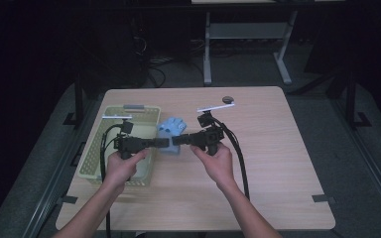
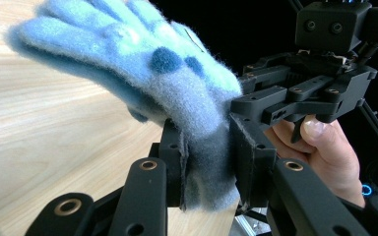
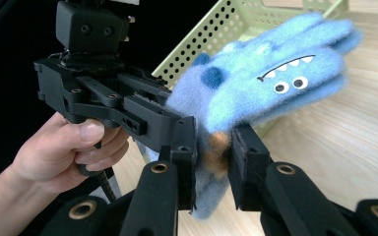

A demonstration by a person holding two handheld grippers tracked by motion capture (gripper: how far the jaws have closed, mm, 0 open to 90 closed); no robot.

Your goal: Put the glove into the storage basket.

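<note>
A fuzzy blue glove [image 1: 171,130] with a monster face hangs just above the wooden table [image 1: 278,163], held from both sides at its cuff. My left gripper [image 1: 164,143] comes from the left, shut on the glove's cuff [image 2: 211,162]. My right gripper [image 1: 174,141] comes from the right, shut on the same cuff [image 3: 215,147]. In the right gripper view the glove's fingers [image 3: 300,54] point up and away, showing eyes and teeth. The left gripper view shows the glove's back [image 2: 128,54] with dark blue spots.
A pale green perforated basket [image 1: 104,163] stands at the table's left, under my left hand. A small dark round object [image 1: 226,99] lies near the table's far edge. Table legs and cables stand on the dark floor beyond.
</note>
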